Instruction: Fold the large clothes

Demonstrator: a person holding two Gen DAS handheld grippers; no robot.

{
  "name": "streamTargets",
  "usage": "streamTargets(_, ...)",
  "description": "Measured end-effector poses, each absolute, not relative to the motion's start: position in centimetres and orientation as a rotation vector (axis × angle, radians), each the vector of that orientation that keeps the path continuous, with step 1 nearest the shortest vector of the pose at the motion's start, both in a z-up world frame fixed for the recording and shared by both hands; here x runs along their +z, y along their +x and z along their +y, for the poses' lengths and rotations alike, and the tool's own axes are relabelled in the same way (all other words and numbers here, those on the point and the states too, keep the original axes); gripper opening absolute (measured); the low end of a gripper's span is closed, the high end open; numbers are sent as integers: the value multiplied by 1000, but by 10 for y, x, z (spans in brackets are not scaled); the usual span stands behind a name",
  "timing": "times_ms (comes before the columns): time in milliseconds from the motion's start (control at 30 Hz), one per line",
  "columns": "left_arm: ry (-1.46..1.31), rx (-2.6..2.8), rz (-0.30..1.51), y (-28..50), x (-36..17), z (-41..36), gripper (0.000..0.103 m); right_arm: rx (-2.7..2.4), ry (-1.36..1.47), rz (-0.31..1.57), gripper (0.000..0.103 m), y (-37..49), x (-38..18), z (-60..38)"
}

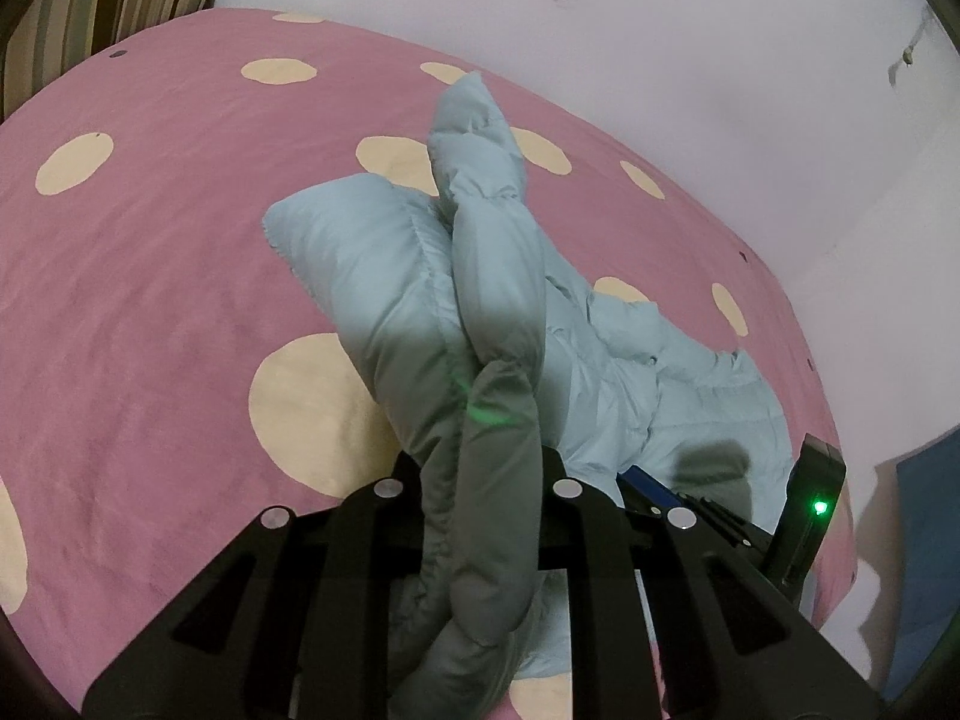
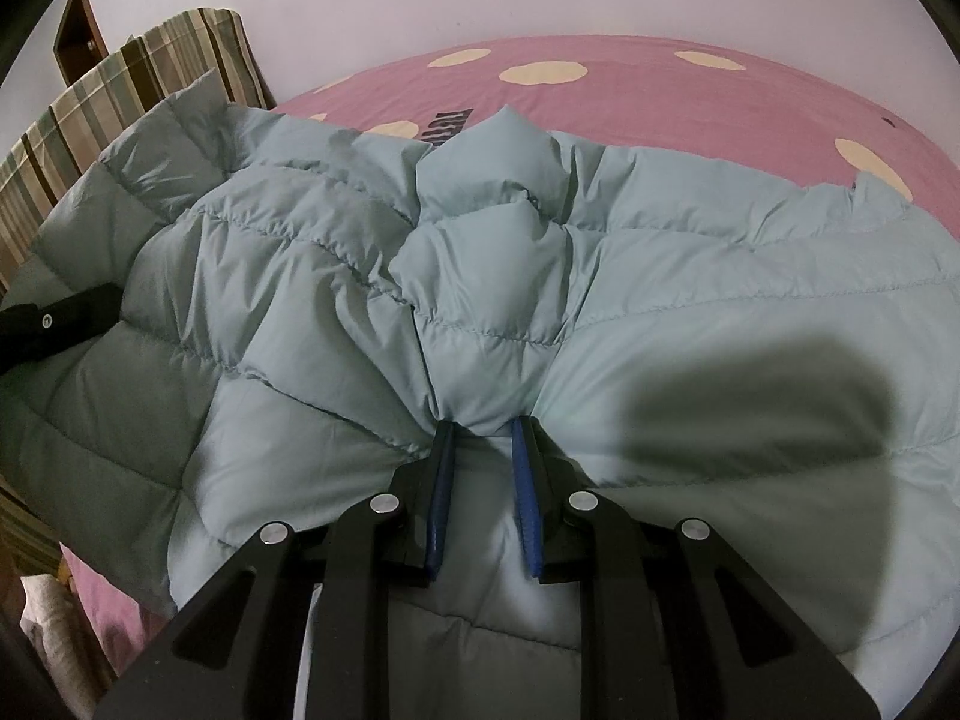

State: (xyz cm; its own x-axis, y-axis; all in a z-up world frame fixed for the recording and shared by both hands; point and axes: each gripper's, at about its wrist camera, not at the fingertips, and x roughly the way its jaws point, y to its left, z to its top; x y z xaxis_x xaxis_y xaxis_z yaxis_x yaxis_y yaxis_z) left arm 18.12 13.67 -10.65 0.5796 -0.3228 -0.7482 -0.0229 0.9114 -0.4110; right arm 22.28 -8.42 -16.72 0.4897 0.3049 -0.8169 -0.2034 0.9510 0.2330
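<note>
A pale blue quilted down jacket point(image 1: 372, 276) lies on a pink bedcover point(image 1: 150, 276) with cream dots. My left gripper point(image 1: 480, 468) is shut on a bunched sleeve or edge of it. That part is lifted off the bed, and the fabric hides the fingertips. My right gripper point(image 2: 483, 426) is shut on a fold in the body of the jacket point(image 2: 660, 276), with its blue pads point(image 2: 441, 498) pinching the fold. In the left wrist view the right gripper point(image 1: 804, 510) shows at the right with a green light. In the right wrist view the left gripper point(image 2: 60, 318) shows at the far left.
A striped green and brown cushion or cloth point(image 2: 150, 60) stands at the head of the bed against a white wall point(image 1: 600, 30). The bedcover point(image 2: 630, 102) extends beyond the jacket. A blue object point(image 1: 924, 480) sits past the bed's right edge.
</note>
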Motion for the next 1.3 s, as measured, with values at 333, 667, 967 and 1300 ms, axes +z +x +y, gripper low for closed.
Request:
streamTargets(333,-392,-177,946,183,-107,138,15,307,108,1009,20,223,-167,-84)
streamTargets(667,-337,-177,932,180,-96,120,15,300,97,995,20,220,-161,-84)
streamTargets(967,-297,-172,932,178,-92,97,15,295,148,978,21,210,-146,-103)
streamTargets(1300,-209,-197,920,176,-79,55,15,206,174,906,26,193,-118,-154)
